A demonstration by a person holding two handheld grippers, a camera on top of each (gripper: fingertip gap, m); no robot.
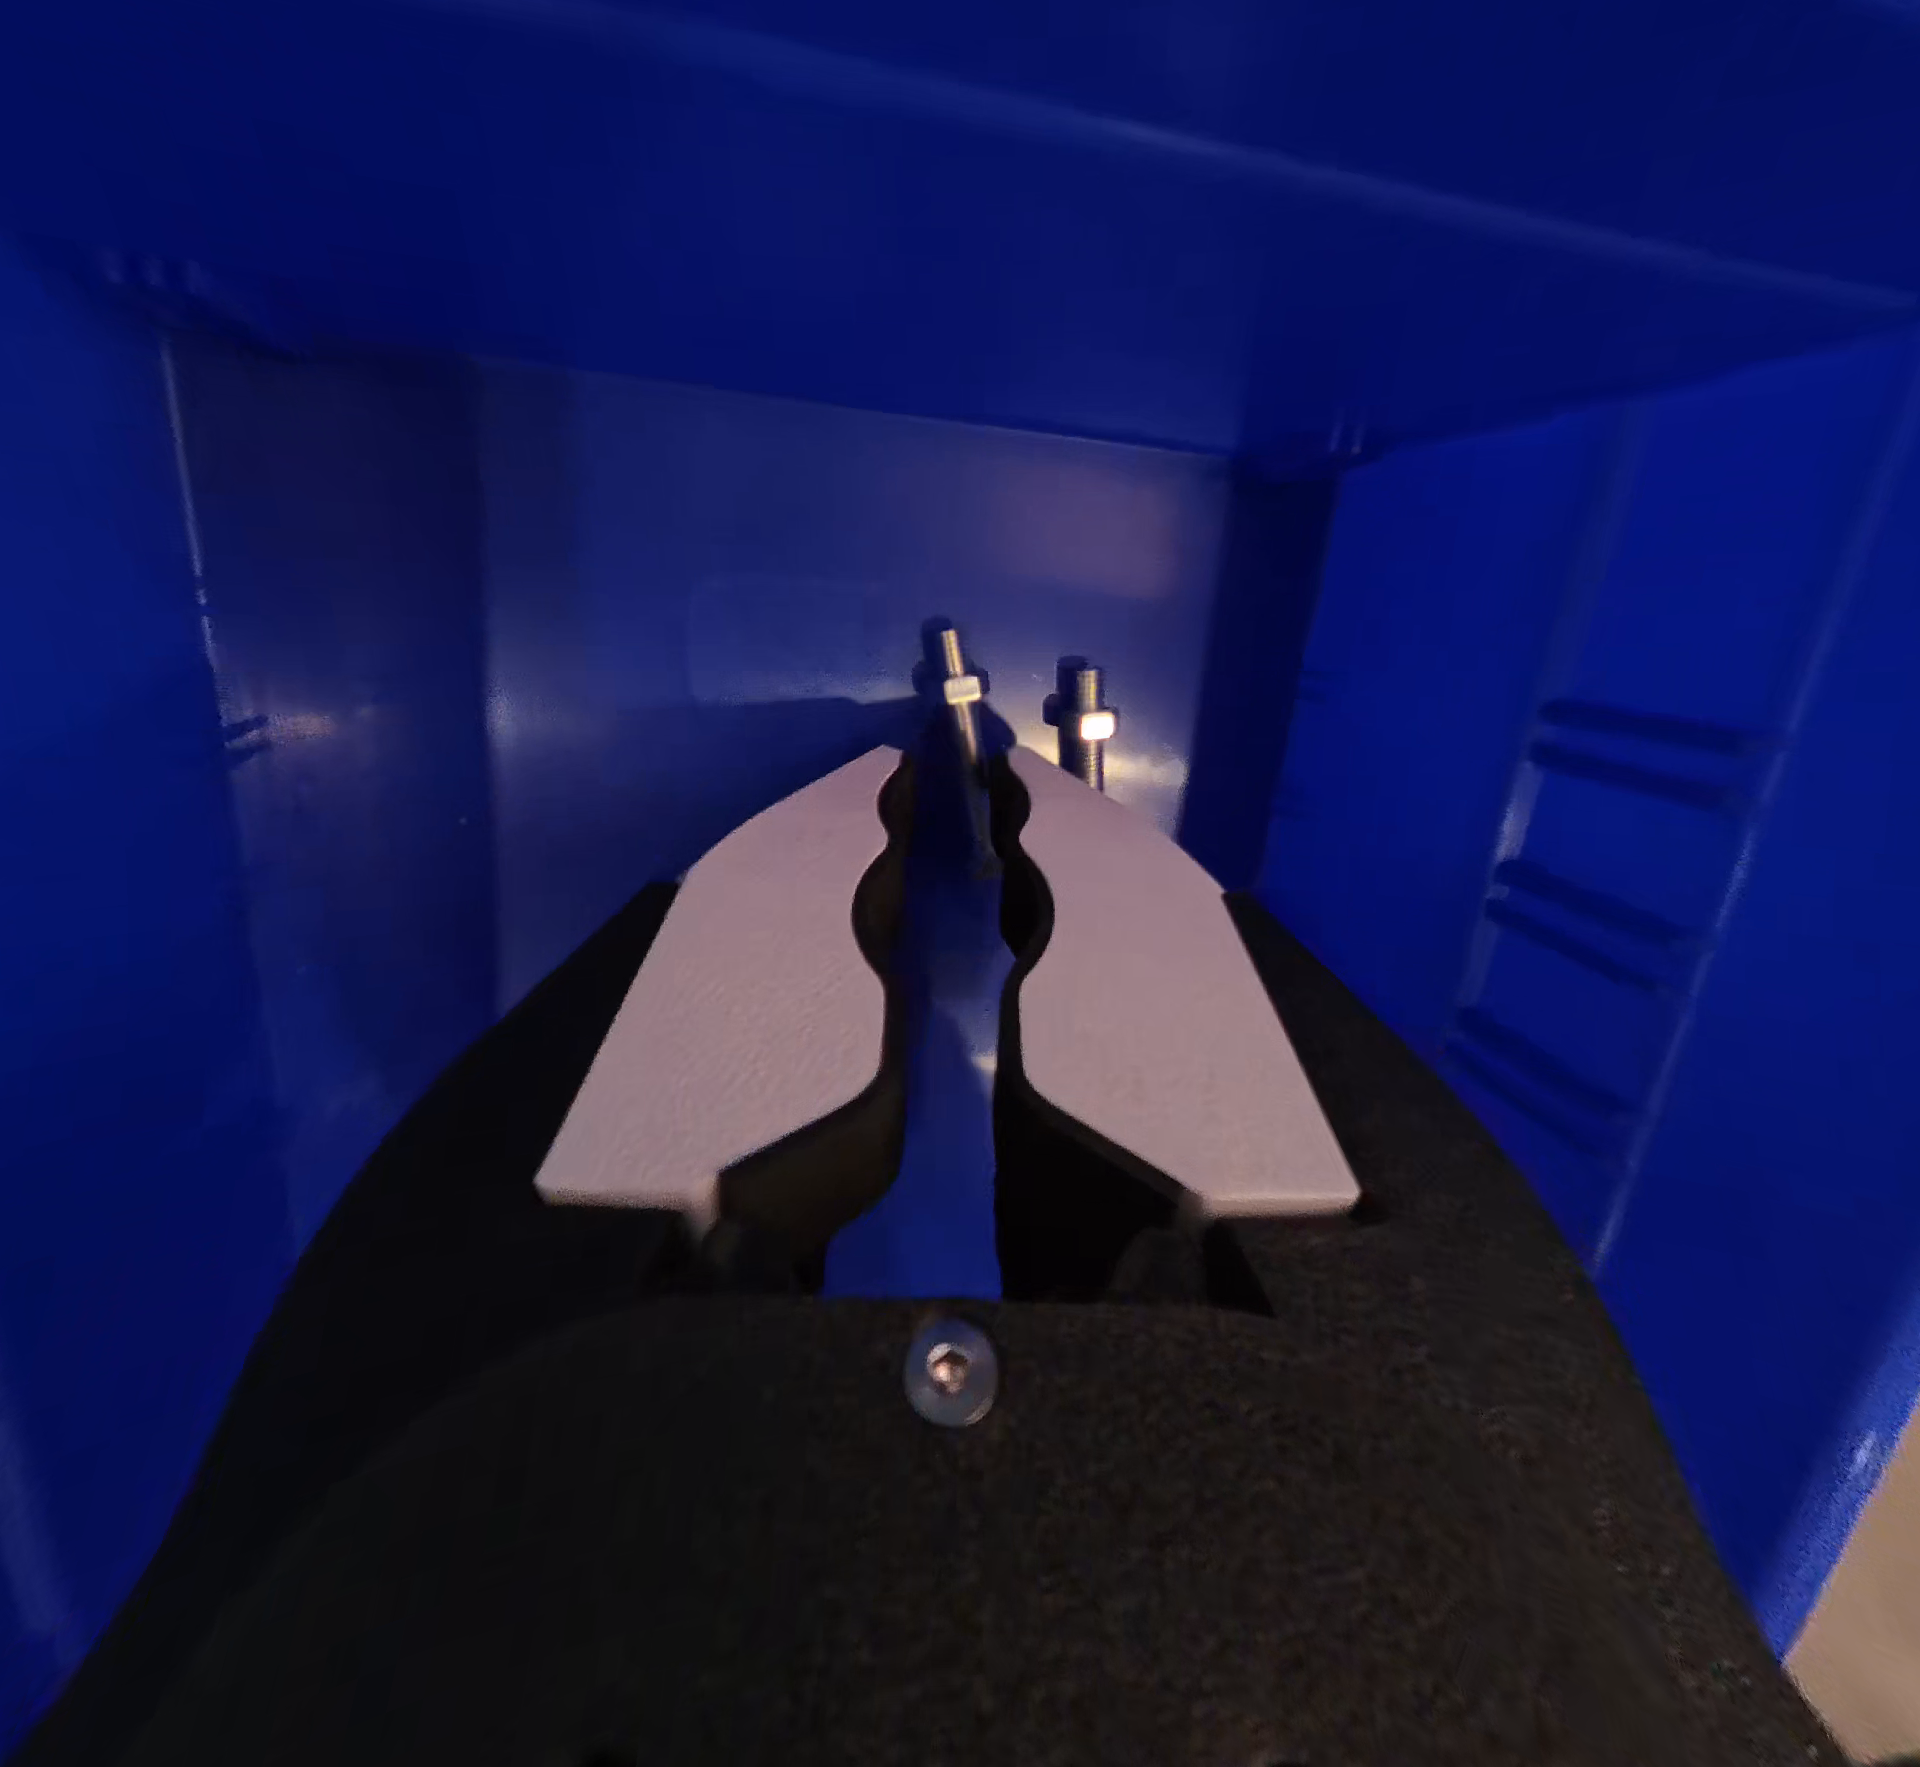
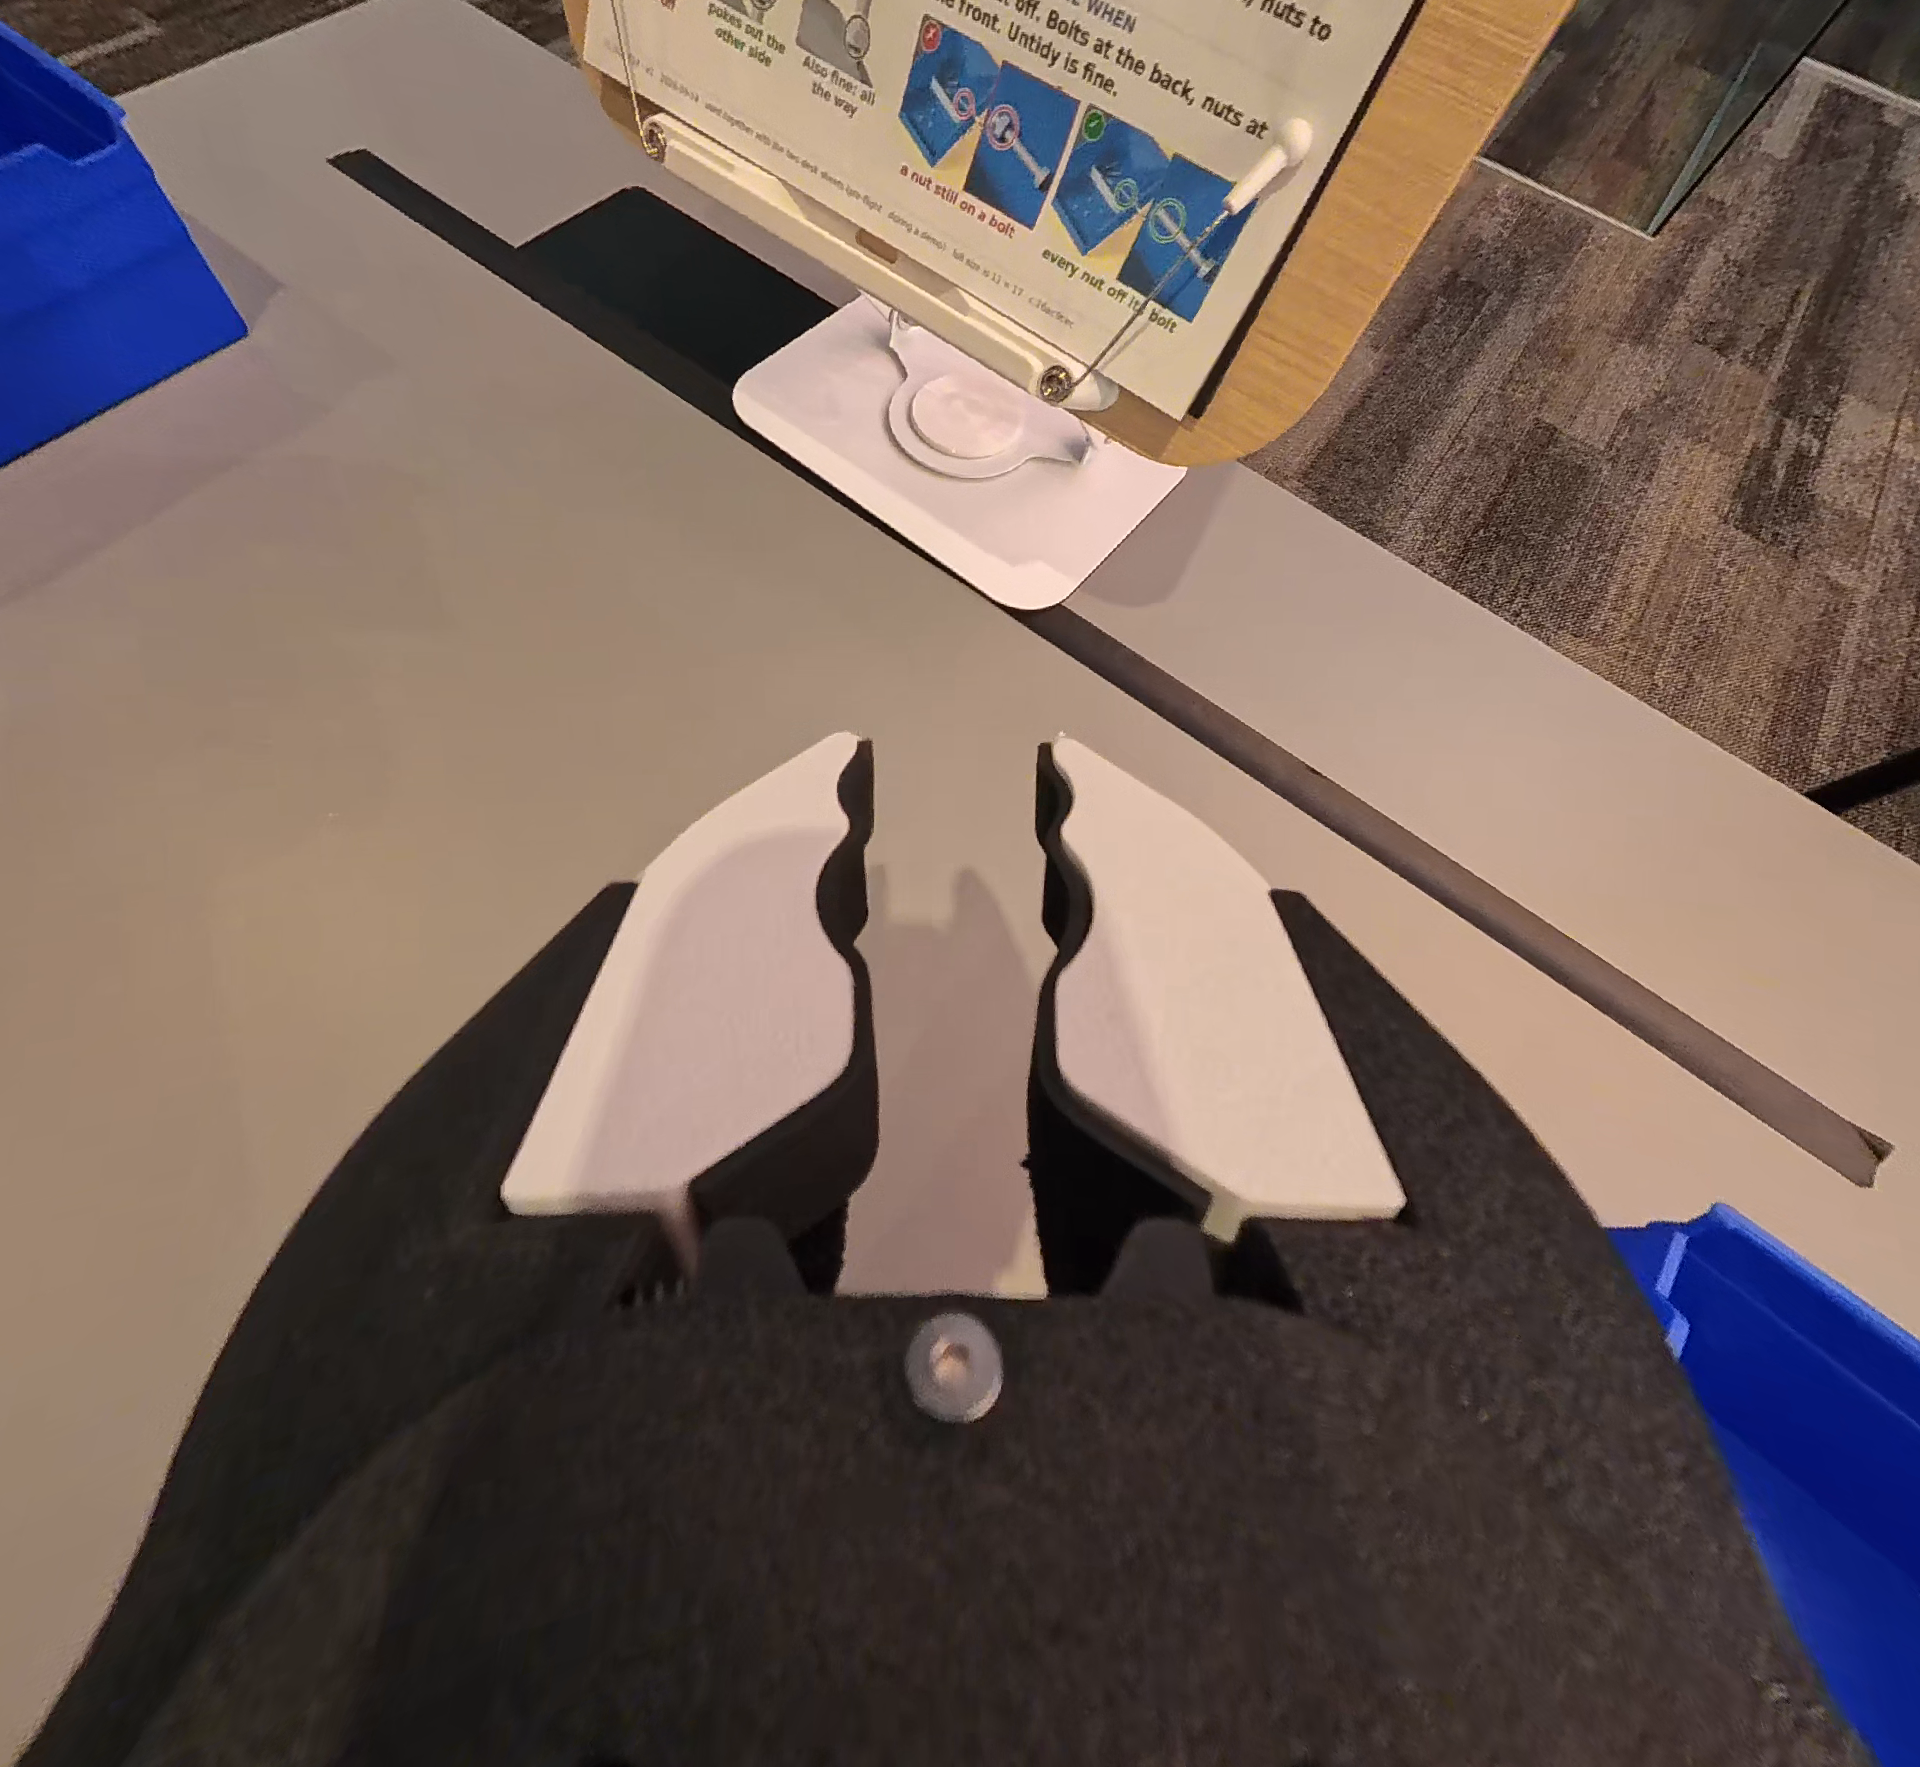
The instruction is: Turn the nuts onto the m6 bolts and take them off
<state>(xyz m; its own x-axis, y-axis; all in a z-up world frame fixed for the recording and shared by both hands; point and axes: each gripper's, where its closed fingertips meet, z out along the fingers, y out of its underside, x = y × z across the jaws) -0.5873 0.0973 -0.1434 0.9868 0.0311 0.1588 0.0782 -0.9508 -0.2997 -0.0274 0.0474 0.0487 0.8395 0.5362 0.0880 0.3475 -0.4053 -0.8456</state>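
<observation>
The left gripper [image 1: 956, 761], a black body with two pale scalloped plastic fingers, reaches deep inside a glossy blue plastic bin [image 1: 727, 522]. Its jaws stand almost together, with only a narrow gap at the tips. A slim silver threaded bolt [image 1: 958, 720] rises tilted out of that gap toward the bin's back wall, and a small silver hex nut [image 1: 966, 684] sits on it near its upper end. The bolt's lower part runs down between the fingers; whether they press on it cannot be told, since the contact is in shadow. Just to the right of this bolt, against the same back wall, a second threaded metal bolt [image 1: 1086, 725] stands upright with a bright hex nut [image 1: 1095, 728] on its shaft. It is clear of the fingers.

The right gripper [image 2: 956, 756], of the same build, hovers over a flat grey tabletop [image 2: 416, 678] with its jaws parted and nothing between them. Beyond the gripper on that tabletop, a white stand [image 2: 966, 481] holds a wooden-backed printed instruction sheet [image 2: 1039, 55]. A blue plastic bin [image 2: 73, 263] sits at the tabletop's far left edge, and the corner of another blue bin [image 2: 1808, 1405] shows close beside the right gripper on its right. A dark slot [image 2: 1351, 896] runs diagonally across the tabletop past the stand's base.
</observation>
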